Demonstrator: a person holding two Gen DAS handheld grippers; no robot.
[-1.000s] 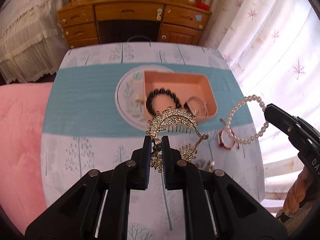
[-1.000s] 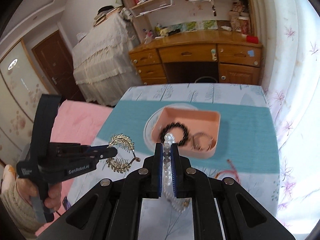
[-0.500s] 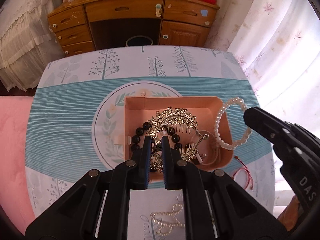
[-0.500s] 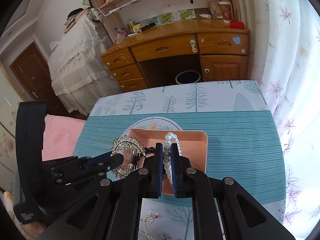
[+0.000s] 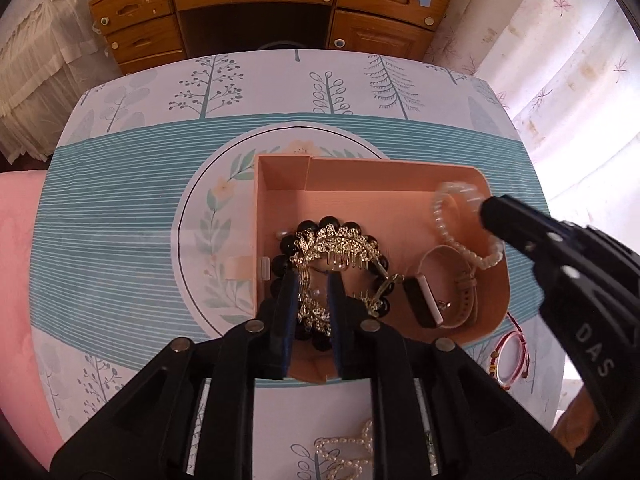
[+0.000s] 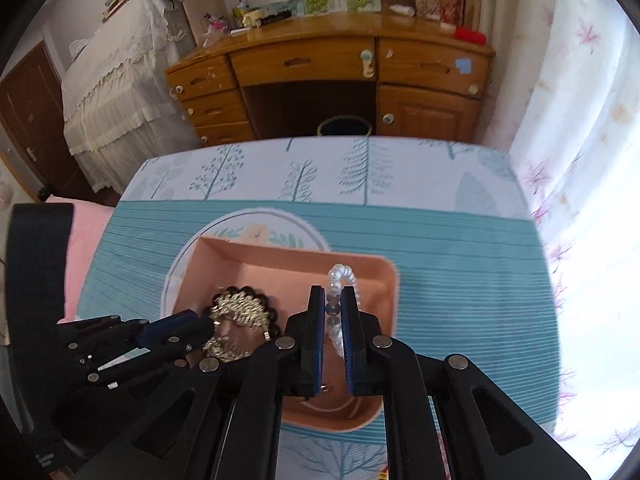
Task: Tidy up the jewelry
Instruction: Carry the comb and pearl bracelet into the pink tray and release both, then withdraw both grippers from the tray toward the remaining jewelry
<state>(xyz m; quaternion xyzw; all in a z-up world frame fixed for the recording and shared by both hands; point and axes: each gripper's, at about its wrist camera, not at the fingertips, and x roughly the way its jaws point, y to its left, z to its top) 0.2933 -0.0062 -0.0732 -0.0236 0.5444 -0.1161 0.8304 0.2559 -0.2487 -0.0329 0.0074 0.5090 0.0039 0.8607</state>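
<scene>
A pink tray sits on the patterned tablecloth. A gold hair comb lies in it on top of a black bead bracelet. My left gripper hovers low over the tray with its jaws opening; the comb's near end sits loosely between the pads. My right gripper is shut on a white pearl bracelet, which hangs into the tray's right end. A watch with a pink strap lies in the tray between the two grippers.
A red cord bracelet lies on the cloth right of the tray. A pearl piece lies near the front edge. A wooden desk stands behind the table, a curtain right, pink bedding left.
Both grippers came forward and down over the tray. The comb now rests on the black bracelet and the left jaws stand wider. The pearl bracelet has sunk into the tray's right end.
</scene>
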